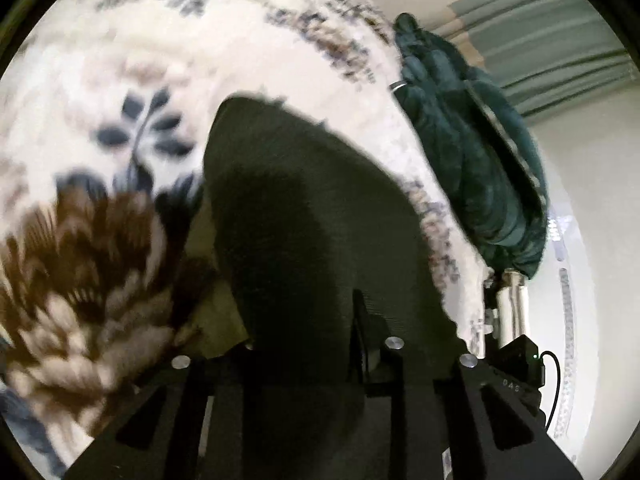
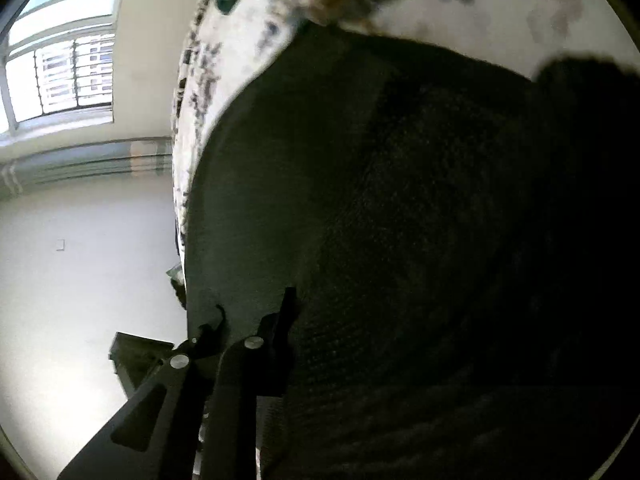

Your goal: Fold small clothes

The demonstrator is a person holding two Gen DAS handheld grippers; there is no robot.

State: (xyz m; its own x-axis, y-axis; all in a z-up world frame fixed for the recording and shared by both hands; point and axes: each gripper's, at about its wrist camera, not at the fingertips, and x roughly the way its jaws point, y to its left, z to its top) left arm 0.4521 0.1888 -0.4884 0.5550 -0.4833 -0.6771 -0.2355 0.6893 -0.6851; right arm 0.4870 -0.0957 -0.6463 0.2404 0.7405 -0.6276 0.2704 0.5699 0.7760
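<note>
Nearest to each camera is the dark garment (image 1: 304, 216) itself, hanging or draped right over the fingers. The left claw (image 1: 320, 344) has its fingers mostly buried under the cloth; one dark finger shows close to the fabric, and it seems to grip a fold, but I cannot tell surely how far it is closed. The right claw (image 2: 256, 320) is nearly closed, its two fingers pinching the lower edge of the same dark garment (image 2: 400, 220) near a corner. Behind the garment lies the flowered blanket (image 1: 160, 92) — cream with blue and brown blossoms — and the garment is partly lifted above it. Beyond the blanket, a green bundle of cloth (image 1: 472, 148) sits at its far edge, then the wall and a window (image 2: 60, 52). My judgement: the fold is in progress, the garment carried by two edges. Next, both claws must bring the held edge over and lay it evenly on the blanket — keeping the corners aligned.
</note>
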